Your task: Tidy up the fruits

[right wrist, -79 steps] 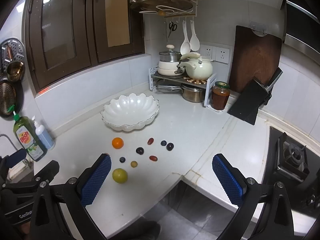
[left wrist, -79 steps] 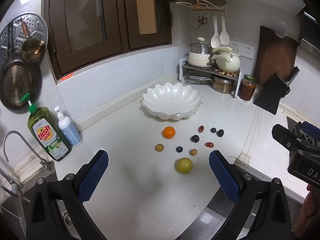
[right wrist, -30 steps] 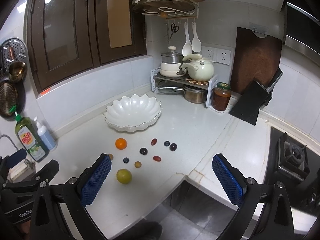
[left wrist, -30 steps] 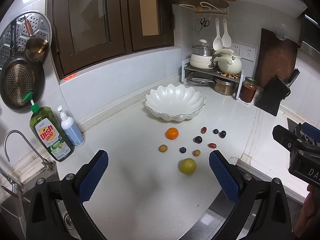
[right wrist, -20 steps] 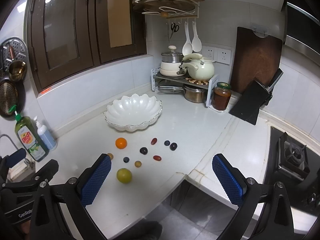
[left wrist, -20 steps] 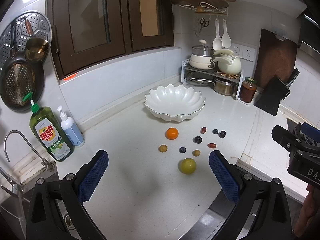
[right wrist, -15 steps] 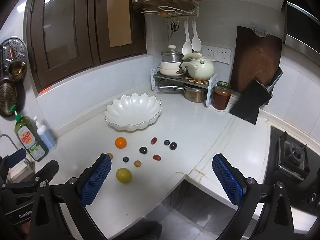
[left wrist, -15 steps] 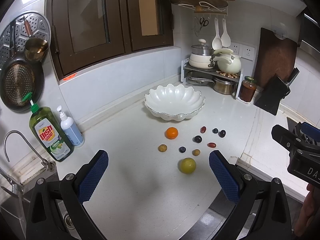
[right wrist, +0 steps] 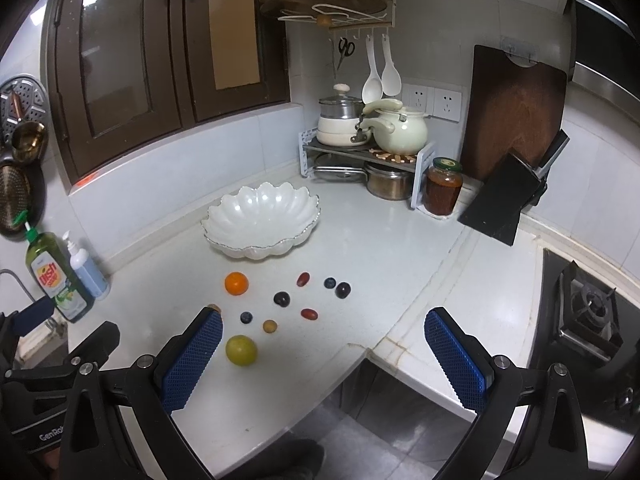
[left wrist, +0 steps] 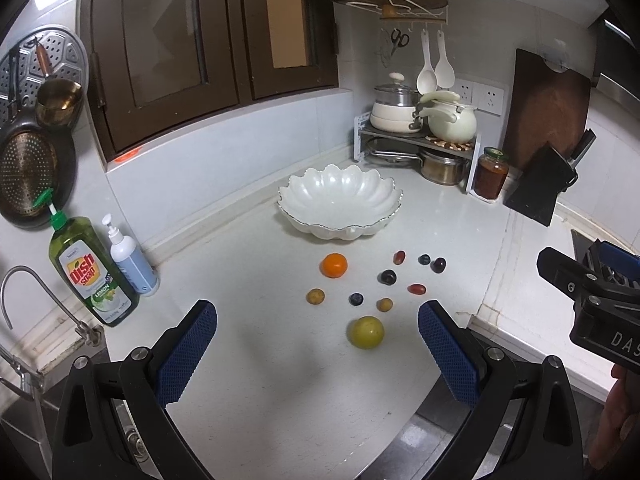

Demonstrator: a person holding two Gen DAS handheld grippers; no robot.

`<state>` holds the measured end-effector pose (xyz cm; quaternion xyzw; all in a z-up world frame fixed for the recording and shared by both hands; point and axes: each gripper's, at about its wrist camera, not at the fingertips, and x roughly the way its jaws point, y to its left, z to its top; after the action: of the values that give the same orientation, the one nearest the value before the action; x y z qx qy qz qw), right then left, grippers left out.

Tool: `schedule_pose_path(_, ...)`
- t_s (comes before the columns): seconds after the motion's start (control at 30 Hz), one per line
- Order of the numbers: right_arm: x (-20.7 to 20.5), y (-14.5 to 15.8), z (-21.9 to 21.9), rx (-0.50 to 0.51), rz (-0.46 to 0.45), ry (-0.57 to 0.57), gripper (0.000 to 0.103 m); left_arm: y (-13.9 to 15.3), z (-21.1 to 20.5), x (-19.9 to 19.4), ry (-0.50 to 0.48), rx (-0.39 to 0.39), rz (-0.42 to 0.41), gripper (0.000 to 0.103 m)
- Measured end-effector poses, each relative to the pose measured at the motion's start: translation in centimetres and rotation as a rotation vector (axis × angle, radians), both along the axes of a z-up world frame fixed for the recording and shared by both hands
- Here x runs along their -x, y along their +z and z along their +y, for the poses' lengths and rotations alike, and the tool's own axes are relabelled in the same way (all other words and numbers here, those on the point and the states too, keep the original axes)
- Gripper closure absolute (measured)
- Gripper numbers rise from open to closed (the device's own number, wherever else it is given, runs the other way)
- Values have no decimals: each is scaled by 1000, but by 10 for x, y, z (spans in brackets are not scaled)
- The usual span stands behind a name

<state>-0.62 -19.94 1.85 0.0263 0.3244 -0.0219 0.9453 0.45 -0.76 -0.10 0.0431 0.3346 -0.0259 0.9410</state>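
Note:
Several small fruits lie loose on the white counter in front of an empty white scalloped bowl point(left wrist: 340, 204) point(right wrist: 260, 220): an orange point(left wrist: 333, 265) point(right wrist: 236, 283), a yellow-green round fruit point(left wrist: 365, 332) point(right wrist: 241, 350), dark grapes point(left wrist: 388, 277) point(right wrist: 343, 290), red grape tomatoes point(left wrist: 416, 289) point(right wrist: 309, 313) and small yellow-brown fruits point(left wrist: 315, 296) point(right wrist: 270, 326). My left gripper point(left wrist: 318, 354) is open and empty, held above the counter short of the fruits. My right gripper point(right wrist: 322, 360) is open and empty, over the counter's front edge.
Dish soap point(left wrist: 90, 272) and a pump bottle point(left wrist: 130, 258) stand by the sink tap point(left wrist: 24, 284) at left. A pot rack point(right wrist: 368, 148), jar point(right wrist: 442, 190), knife block point(right wrist: 504, 200) and cutting board point(right wrist: 516, 112) fill the back corner. A gas stove point(right wrist: 592, 312) is at right.
Both views have shifted only slightly; the fruits and bowl sit a little differently in frame. Both grippers stay open and empty.

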Motion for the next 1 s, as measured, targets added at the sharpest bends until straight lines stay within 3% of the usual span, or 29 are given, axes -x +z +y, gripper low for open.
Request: schedule_pose_path(1.0,-70,-43,-17,54,87,44,1,-49,-30,-68,-68,-15,85,4)
